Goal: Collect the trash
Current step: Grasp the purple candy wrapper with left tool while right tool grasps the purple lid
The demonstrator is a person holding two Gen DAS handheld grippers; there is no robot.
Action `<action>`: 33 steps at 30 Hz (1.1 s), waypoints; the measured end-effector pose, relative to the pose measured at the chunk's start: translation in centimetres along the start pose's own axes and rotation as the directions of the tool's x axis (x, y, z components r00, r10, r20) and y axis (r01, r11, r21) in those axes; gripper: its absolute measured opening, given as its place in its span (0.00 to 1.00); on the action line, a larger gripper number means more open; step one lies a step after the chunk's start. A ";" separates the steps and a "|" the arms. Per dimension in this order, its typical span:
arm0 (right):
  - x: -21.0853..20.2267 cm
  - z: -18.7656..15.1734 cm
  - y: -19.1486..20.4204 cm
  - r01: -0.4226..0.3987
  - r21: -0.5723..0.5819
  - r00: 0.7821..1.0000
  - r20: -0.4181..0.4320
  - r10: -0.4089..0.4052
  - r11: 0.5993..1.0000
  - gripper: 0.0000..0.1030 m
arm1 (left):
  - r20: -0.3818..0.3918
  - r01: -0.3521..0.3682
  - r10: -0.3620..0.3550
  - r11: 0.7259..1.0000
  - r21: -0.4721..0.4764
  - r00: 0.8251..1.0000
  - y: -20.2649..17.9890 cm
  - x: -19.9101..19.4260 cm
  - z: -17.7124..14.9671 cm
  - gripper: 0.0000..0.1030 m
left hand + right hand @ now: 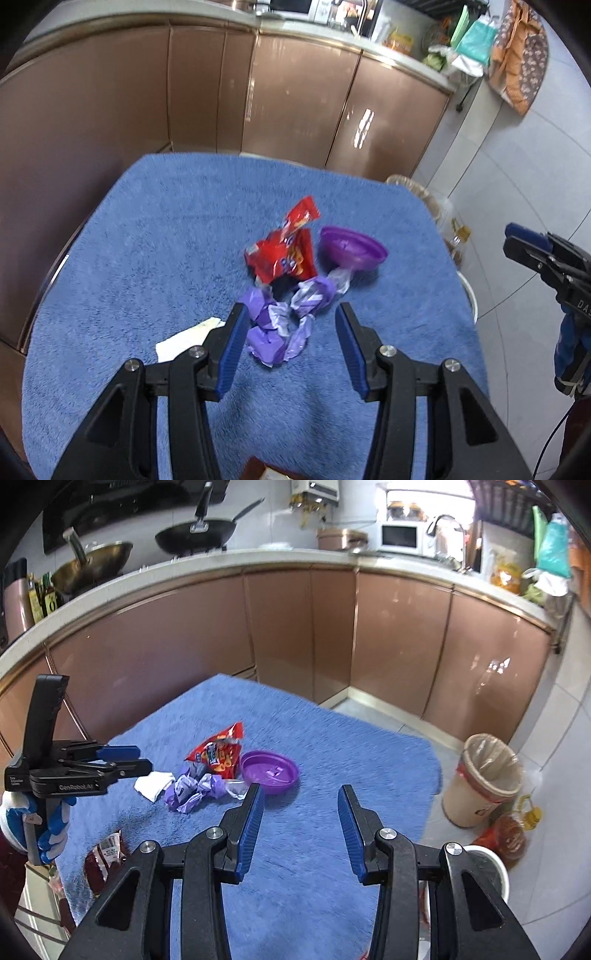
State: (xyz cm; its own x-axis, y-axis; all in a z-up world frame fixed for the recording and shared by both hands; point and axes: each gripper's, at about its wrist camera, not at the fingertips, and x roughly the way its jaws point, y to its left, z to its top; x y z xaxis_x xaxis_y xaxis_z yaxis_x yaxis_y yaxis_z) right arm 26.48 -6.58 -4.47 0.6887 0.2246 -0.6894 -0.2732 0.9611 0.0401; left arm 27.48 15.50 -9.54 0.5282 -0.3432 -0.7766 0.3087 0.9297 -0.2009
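On the blue towel (147, 258) lie a red snack wrapper (284, 251), crumpled purple wrappers (280, 317), a white paper scrap (184, 338) and a purple plastic lid (352, 249). My left gripper (290, 314) is open, hovering just above the purple wrappers, which show between its fingers. My right gripper (299, 794) is open and empty above the towel's (332, 746) right half, near the purple lid (269, 771). The red wrapper (218, 753), the purple wrappers (195, 790) and the paper scrap (153, 784) also show in the right wrist view, with the left gripper (144, 758) beside them.
A paper-lined trash bin (484, 779) stands on the floor right of the table, with an oil bottle (513, 834) and a white bucket (491, 867) beside it. Brown kitchen cabinets (295, 627) run behind. The right gripper (517, 240) shows at the right edge of the left wrist view.
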 end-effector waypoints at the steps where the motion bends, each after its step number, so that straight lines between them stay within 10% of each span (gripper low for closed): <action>1: 0.9 0.1 0.2 -0.007 -0.004 1.000 -0.011 0.007 1.000 0.40 | -0.009 -0.001 0.001 1.000 0.002 1.000 0.2 0.5 0.1 0.46; 24: 12.9 0.9 4.4 -0.114 -0.063 0.980 -0.170 0.102 0.991 0.40 | -0.141 -0.023 0.025 1.000 0.017 0.990 2.4 8.2 0.3 0.45; 33: 16.0 1.1 5.3 -0.118 -0.117 0.972 -0.217 0.090 0.986 0.39 | -0.152 0.002 0.005 0.999 0.043 0.988 2.0 9.7 0.3 0.30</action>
State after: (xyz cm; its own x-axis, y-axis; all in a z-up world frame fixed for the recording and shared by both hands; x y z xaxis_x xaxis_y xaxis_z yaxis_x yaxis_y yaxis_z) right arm 36.84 2.27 -14.47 0.4989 0.2700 -0.8235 -0.4290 0.9026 0.0361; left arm 33.42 13.98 -17.30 0.4030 -0.3143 -0.8595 0.3435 0.9224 -0.1763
